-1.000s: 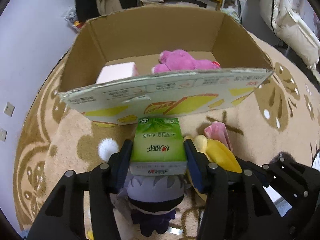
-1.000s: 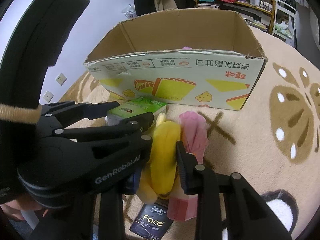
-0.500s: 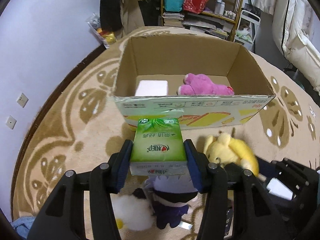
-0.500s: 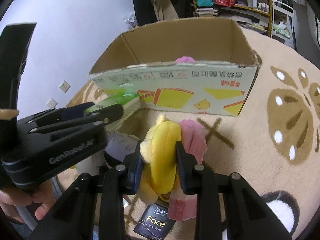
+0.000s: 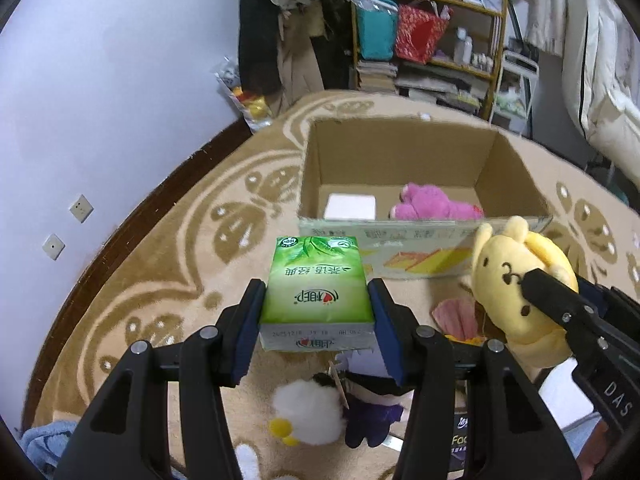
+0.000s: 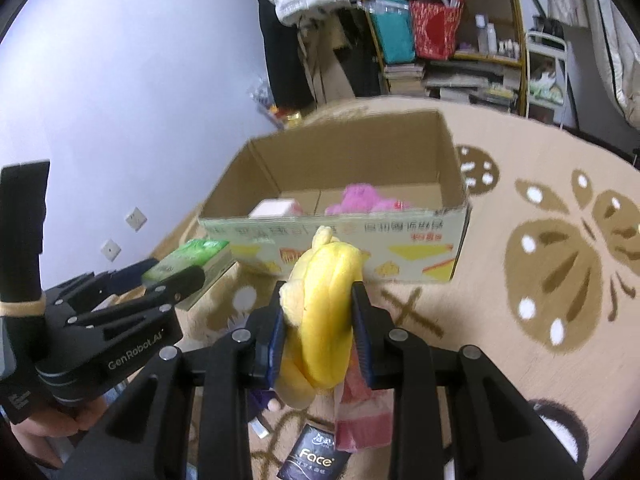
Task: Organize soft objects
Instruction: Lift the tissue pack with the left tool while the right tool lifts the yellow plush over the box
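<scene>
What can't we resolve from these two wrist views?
- Purple doll, left view: its upper part is hidden behind the tissue pack and the left gripper.
- Pink toy, right view: lower part cut off by the box front wall.
- Dark "Face" pack, right view: cut by the bottom edge.
- Yellow plush face, right view: turned away in the right gripper.

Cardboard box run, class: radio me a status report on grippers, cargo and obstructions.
Left gripper shut on green tissue pack. Right gripper shut on yellow plush. Both short of cardboard box, which holds pink plush. Nothing blocking the way.
</scene>
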`<state>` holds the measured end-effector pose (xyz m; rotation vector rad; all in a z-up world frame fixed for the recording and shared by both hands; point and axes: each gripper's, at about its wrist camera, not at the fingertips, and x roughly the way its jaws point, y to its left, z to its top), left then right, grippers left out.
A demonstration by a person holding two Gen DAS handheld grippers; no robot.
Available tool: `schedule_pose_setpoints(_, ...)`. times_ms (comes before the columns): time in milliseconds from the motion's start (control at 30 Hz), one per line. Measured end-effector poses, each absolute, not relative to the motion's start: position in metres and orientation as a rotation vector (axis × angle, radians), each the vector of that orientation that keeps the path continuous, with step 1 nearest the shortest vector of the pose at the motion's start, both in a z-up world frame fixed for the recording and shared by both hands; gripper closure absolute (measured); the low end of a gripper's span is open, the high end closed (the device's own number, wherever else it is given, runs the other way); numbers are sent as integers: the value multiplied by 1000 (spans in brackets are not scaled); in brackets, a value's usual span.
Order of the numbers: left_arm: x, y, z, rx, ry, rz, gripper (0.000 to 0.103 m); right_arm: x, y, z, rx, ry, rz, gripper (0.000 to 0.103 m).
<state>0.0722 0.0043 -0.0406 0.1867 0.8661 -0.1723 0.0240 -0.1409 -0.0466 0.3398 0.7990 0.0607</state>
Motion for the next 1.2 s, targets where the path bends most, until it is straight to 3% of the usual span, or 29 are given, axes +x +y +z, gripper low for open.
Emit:
schedule_pose_setpoints(667,64,20,4,140,651,-155,52,-1,-152,14,321,502,26,72)
schedule_pose_setpoints(1200,77,8,8,153,620,-141,52,10,-148,26,291,423,24,72)
